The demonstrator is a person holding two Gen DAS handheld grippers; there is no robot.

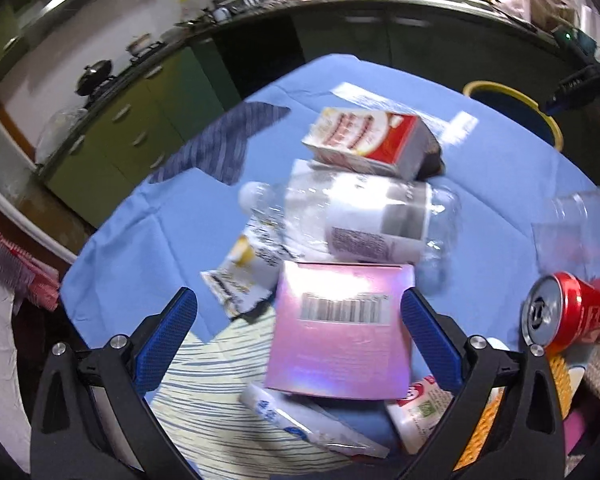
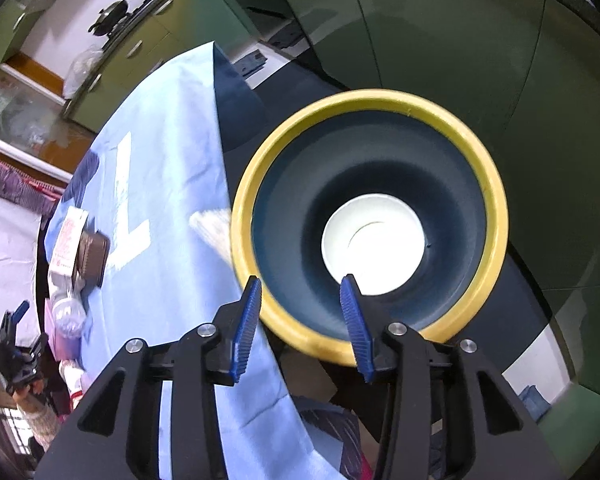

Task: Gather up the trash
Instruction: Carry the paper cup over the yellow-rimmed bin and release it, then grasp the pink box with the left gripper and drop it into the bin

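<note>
My left camera looks down from close above the table [image 1: 140, 240], over the pile of trash toward the kitchen counter. My right camera hangs just off the table's edge, facing down into the bin [image 2: 496, 216]. Both views share the blue cloth, the bin [image 1: 512, 96] and the carton [image 1: 360, 140].

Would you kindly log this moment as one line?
left gripper: open over pink barcoded box | right gripper: open, empty above yellow-rimmed bin
</note>
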